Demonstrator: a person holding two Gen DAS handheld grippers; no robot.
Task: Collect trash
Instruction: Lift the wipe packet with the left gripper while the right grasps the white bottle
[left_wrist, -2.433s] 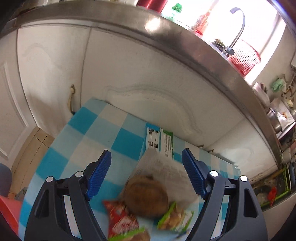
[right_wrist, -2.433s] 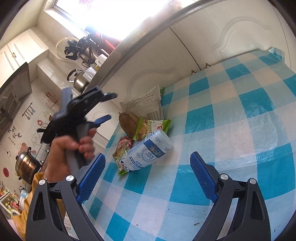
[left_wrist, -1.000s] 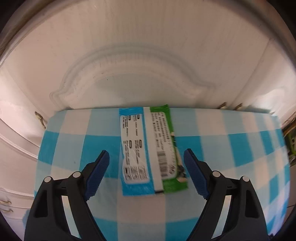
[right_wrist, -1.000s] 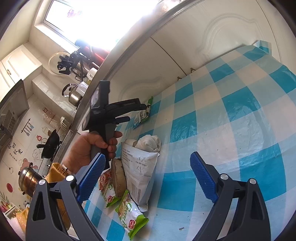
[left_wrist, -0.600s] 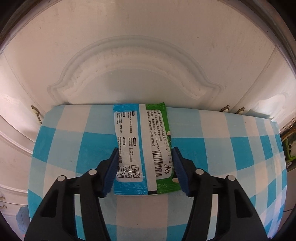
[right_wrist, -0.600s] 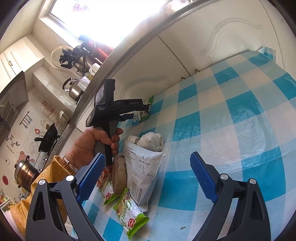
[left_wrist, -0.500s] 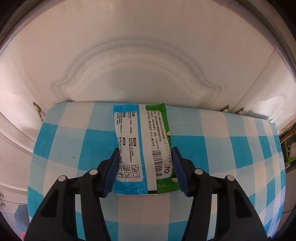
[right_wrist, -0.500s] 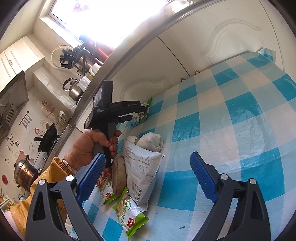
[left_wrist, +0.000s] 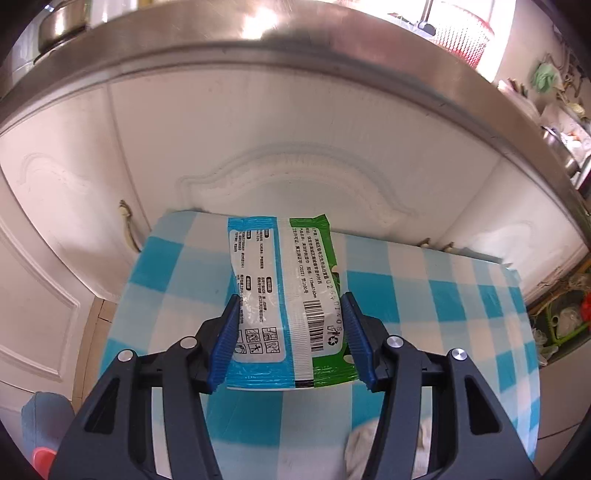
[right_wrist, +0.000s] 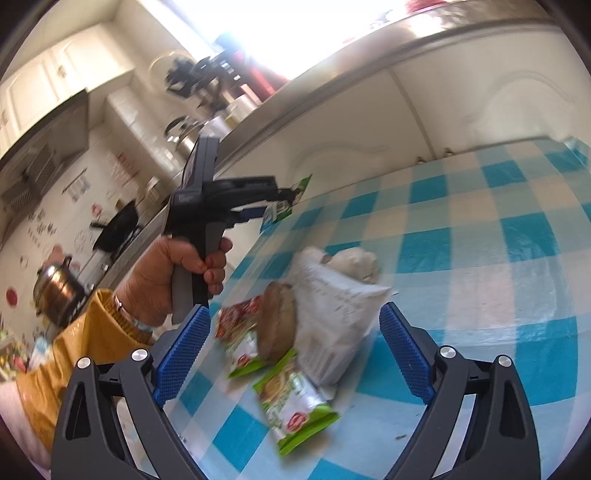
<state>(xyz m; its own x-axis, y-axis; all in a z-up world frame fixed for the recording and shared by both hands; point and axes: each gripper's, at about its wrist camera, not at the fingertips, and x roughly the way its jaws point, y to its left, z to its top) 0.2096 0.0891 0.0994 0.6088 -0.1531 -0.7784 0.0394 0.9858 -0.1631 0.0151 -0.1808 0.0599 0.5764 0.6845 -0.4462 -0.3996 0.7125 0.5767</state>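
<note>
My left gripper (left_wrist: 290, 315) is shut on a blue, white and green wipes packet (left_wrist: 284, 280), its blue pads pressing both long sides. The packet hangs tilted above the blue-checked tablecloth (left_wrist: 424, 295). From the right wrist, that left gripper (right_wrist: 273, 208) shows in a person's hand (right_wrist: 177, 273), carrying the packet (right_wrist: 291, 199) over the table's far edge. My right gripper (right_wrist: 291, 345) is open above a trash pile: a white paper bag (right_wrist: 332, 310), a brown round lump (right_wrist: 277, 321), a red wrapper (right_wrist: 236, 315), a green wrapper (right_wrist: 295, 402) and a crumpled white tissue (right_wrist: 351, 260).
White cabinet doors (left_wrist: 288, 147) under a steel counter edge (left_wrist: 258, 62) stand right behind the table. The table's corner (left_wrist: 162, 221) drops to the floor on the left. A white wad (left_wrist: 369, 443) lies near the left gripper's right finger. A yellow sleeve (right_wrist: 74, 339) reaches in at the left.
The left gripper closed on the packet, then lifted it off the cloth and drew back from the cabinet. The right gripper rolled and moved nearer the trash pile.
</note>
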